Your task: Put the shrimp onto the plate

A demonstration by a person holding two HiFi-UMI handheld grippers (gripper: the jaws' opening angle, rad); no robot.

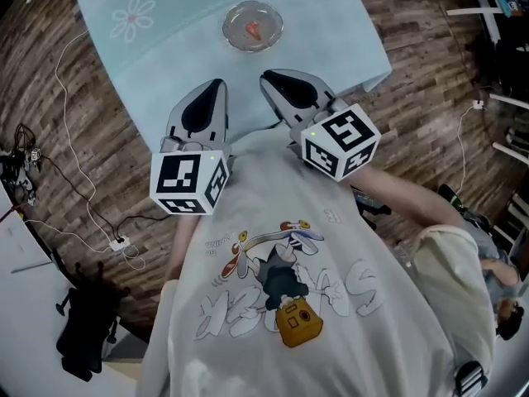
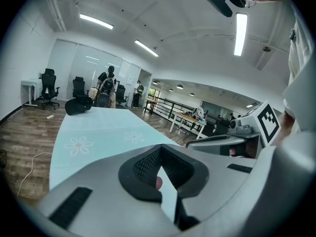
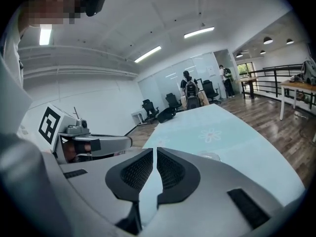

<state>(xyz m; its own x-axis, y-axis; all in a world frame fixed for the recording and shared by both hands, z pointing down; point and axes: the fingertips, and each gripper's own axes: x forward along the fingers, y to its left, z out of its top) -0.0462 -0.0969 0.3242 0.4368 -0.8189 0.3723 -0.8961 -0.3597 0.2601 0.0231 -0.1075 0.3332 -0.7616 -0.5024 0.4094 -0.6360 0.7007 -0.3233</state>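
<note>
Already plated shrimp, shirt lettering unreadable

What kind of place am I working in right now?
Most likely an open-plan office or lab. It has office chairs along the far wall, long strip lights on the ceiling, and desks further back. You stand at a table covered in pale blue.

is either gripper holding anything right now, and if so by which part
Nothing is held. The left gripper and the right gripper are both shut with nothing between their jaws. The shrimp lies on the plate.
</note>
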